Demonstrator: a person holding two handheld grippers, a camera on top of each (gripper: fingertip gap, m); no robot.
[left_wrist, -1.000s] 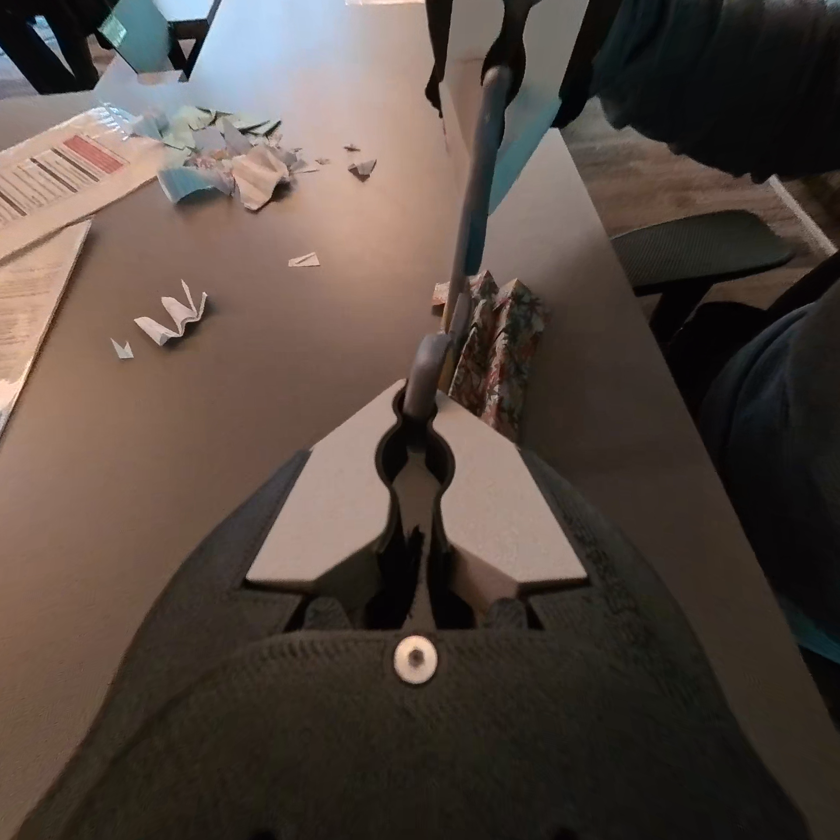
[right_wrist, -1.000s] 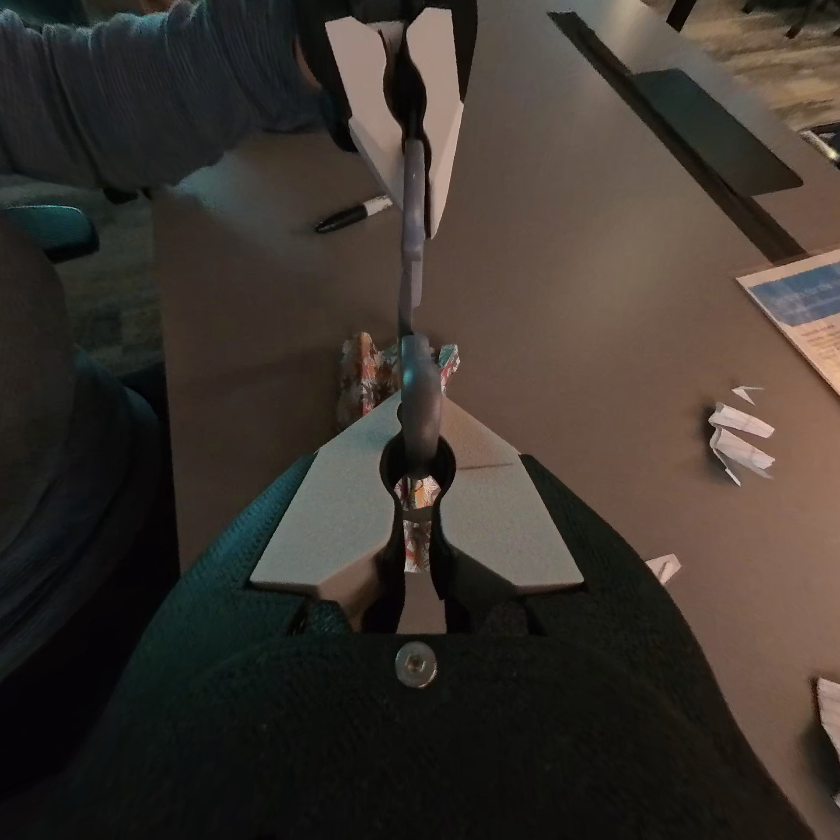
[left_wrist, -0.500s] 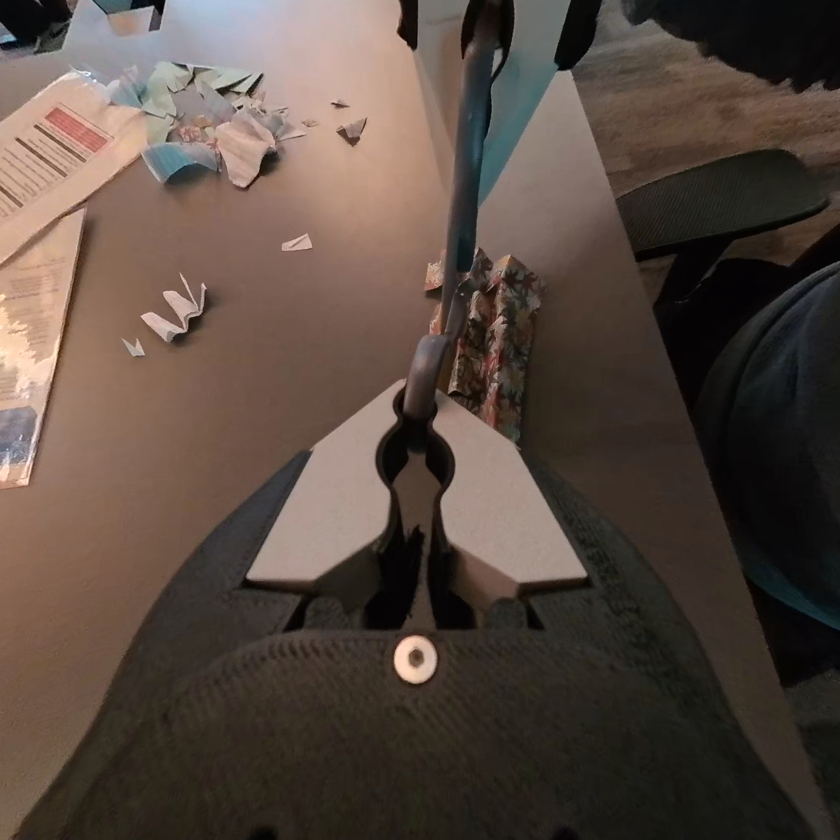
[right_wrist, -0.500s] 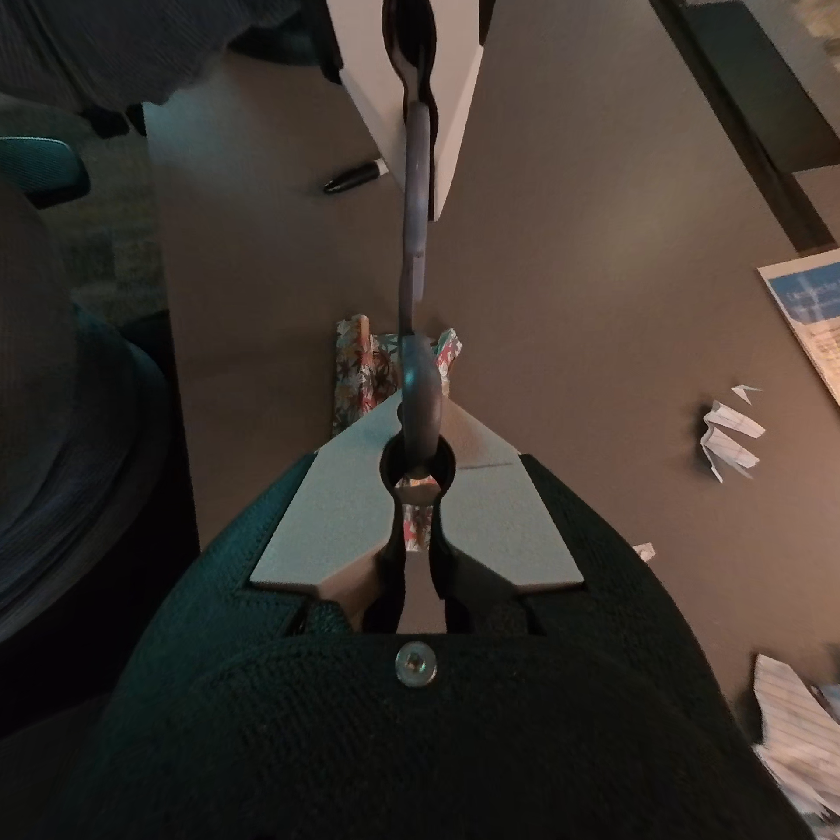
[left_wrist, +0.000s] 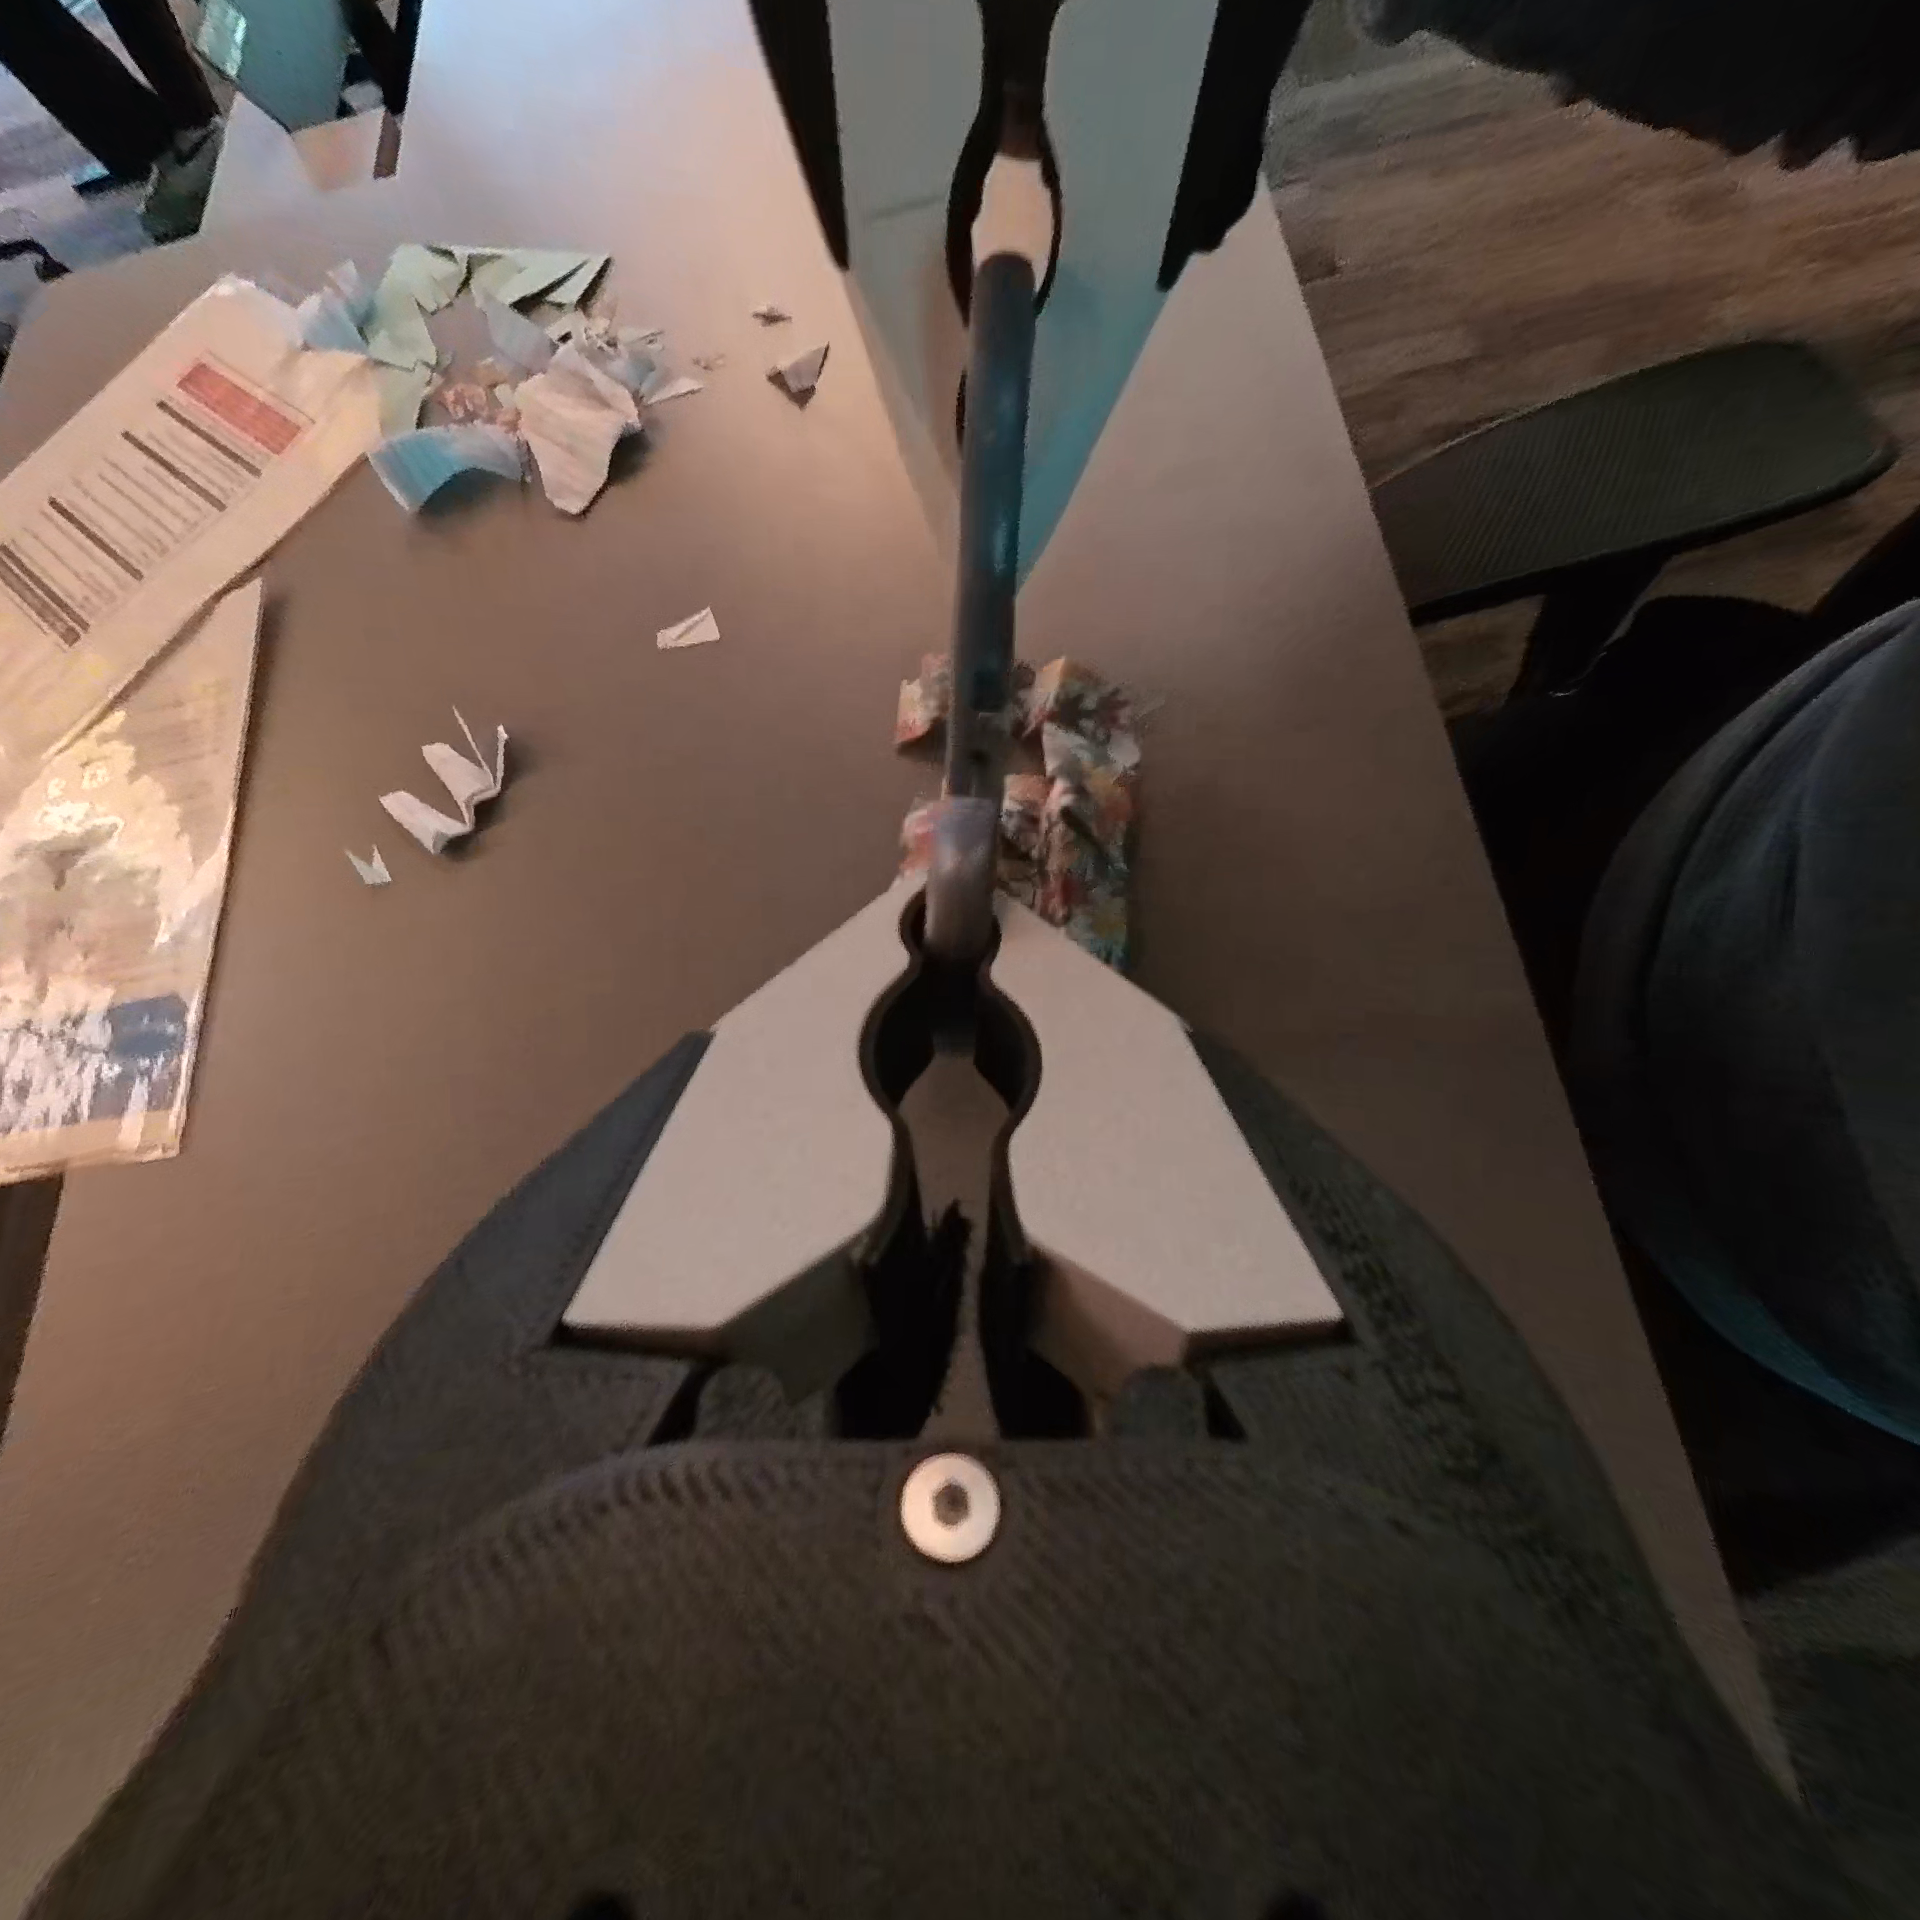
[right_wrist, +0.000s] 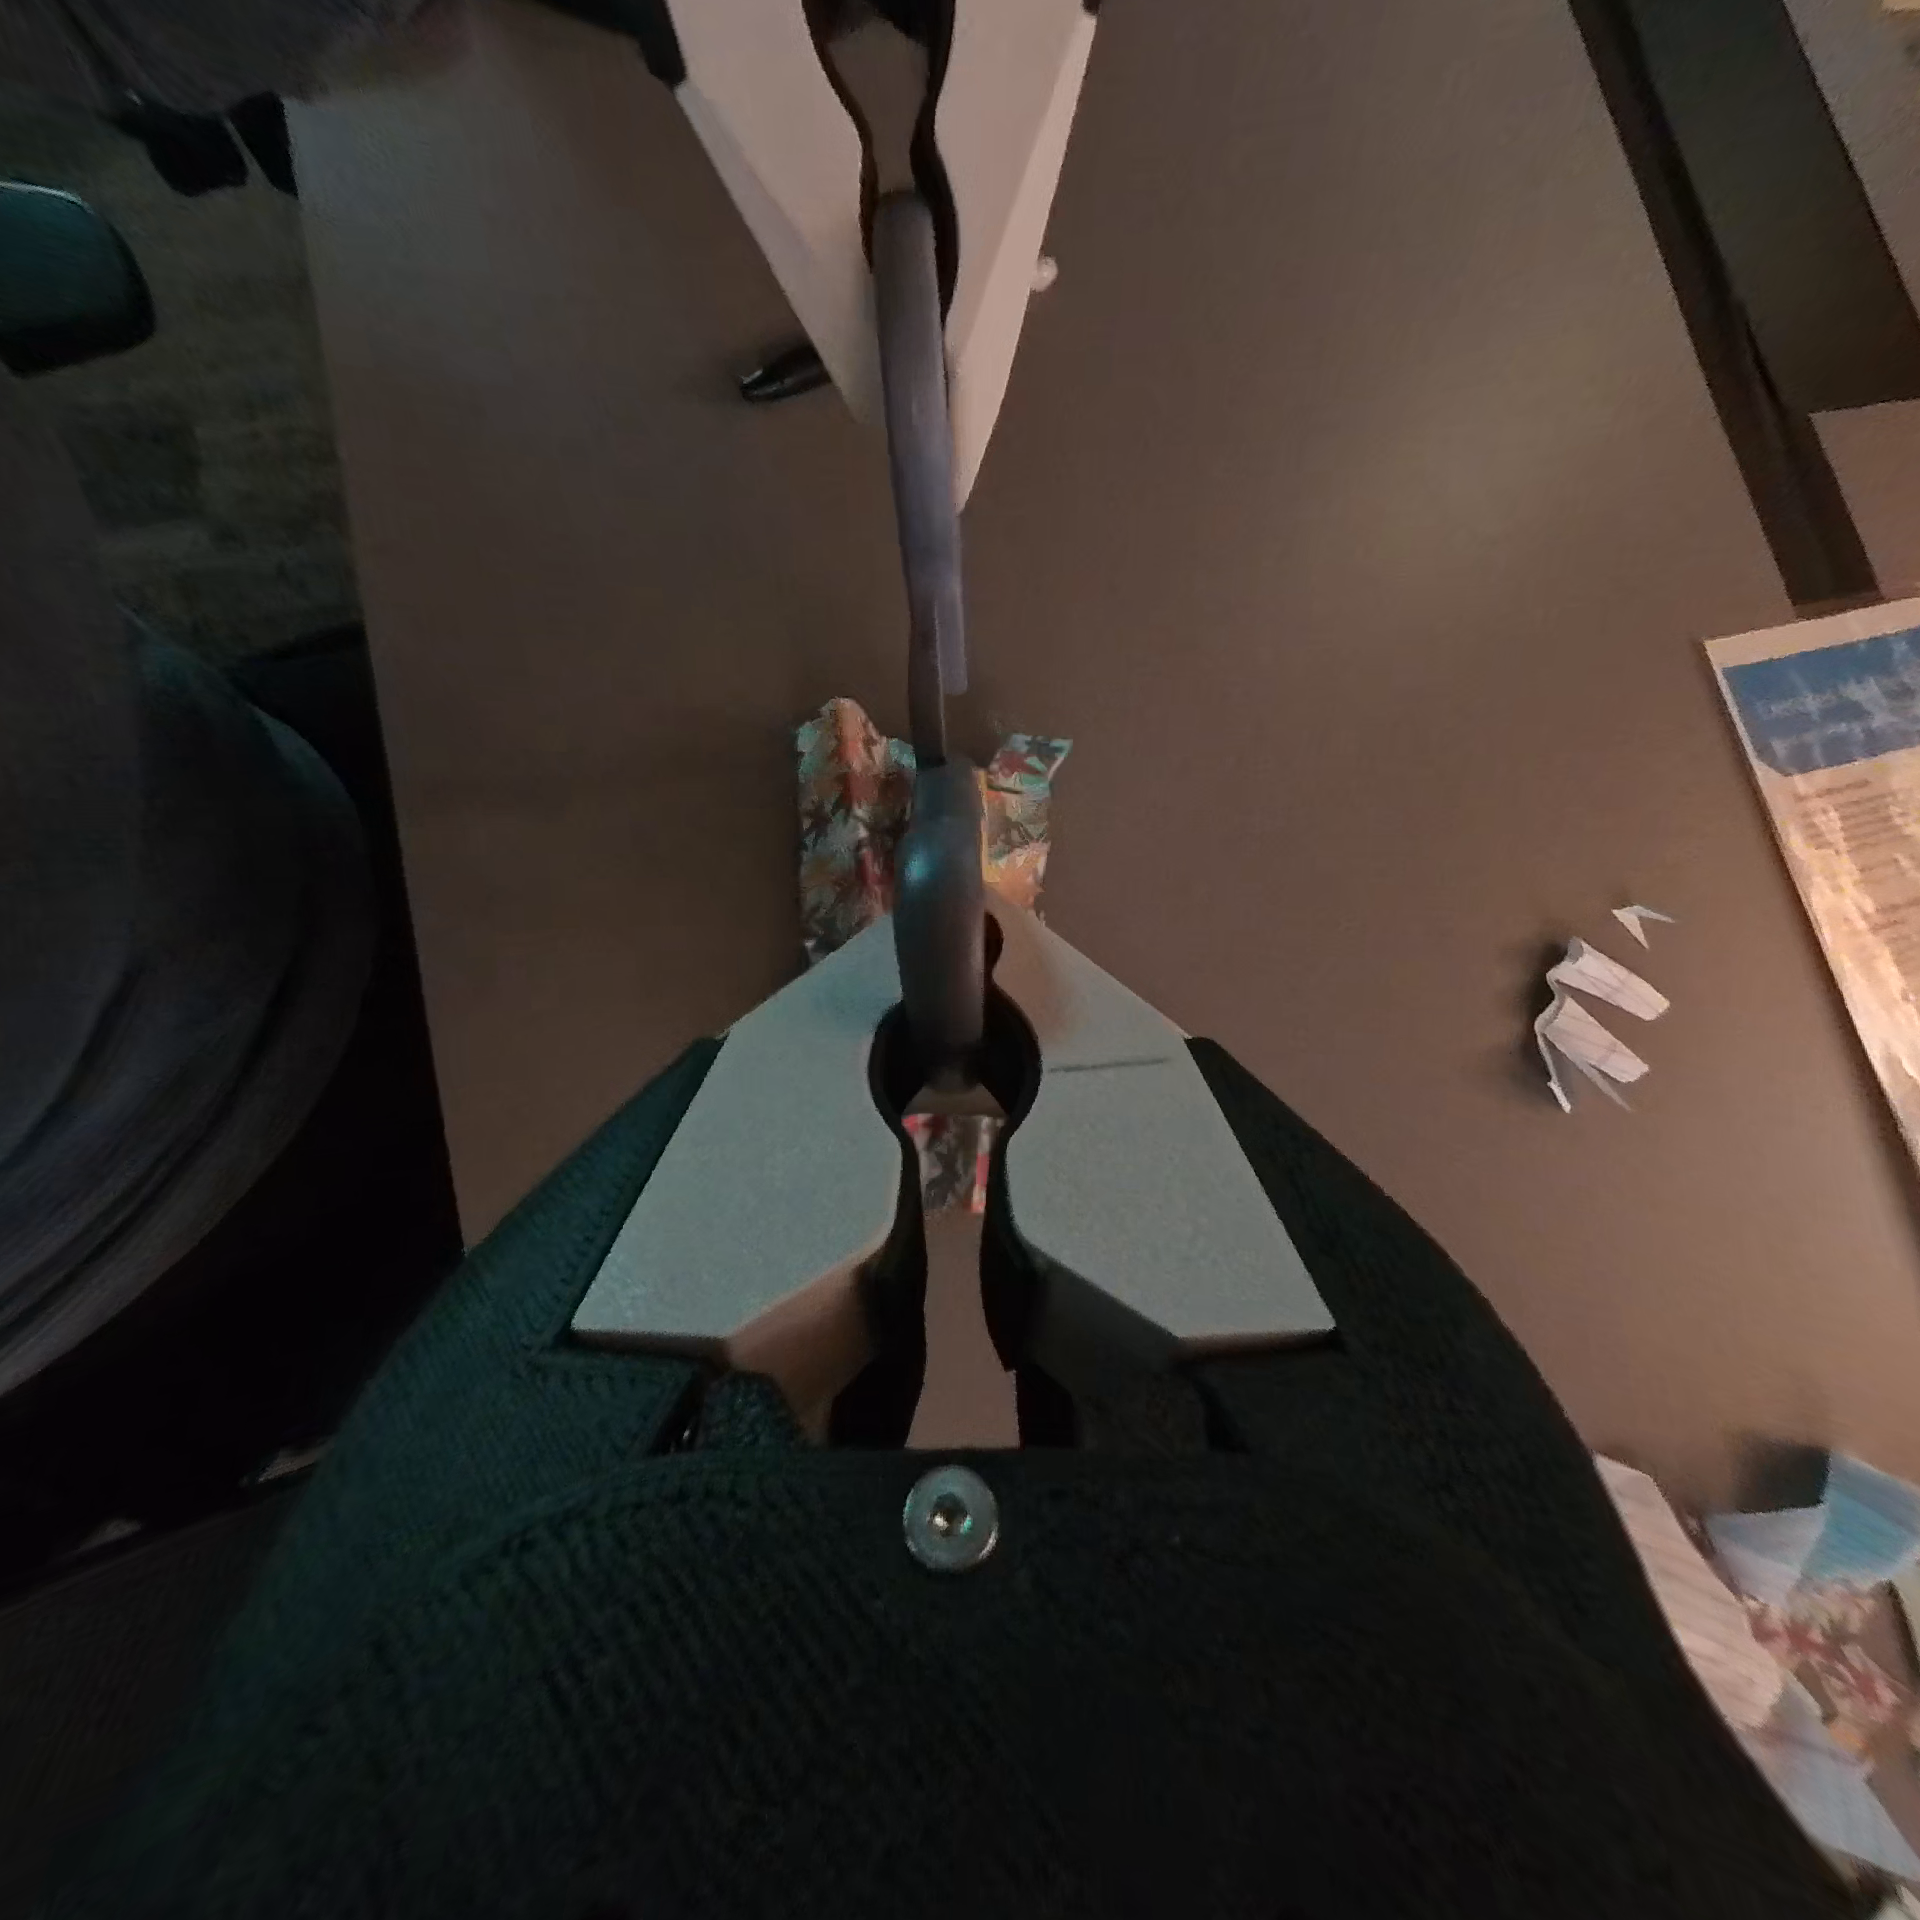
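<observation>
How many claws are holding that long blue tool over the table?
2. The left claw grips one end of the blue tool; the right claw grips the opposite end, above the flowery folded paper on the table.

A long brown worktop (left_wrist: 644, 935) fills the dimly lit room; beside it stands a dark mesh chair (left_wrist: 1621, 468) on wood-look flooring (left_wrist: 1558, 239).

Paper scraps (left_wrist: 488, 384), printed sheets (left_wrist: 114, 499), marker (right_wrist: 774, 376) on table (left_wrist: 623, 935).
</observation>
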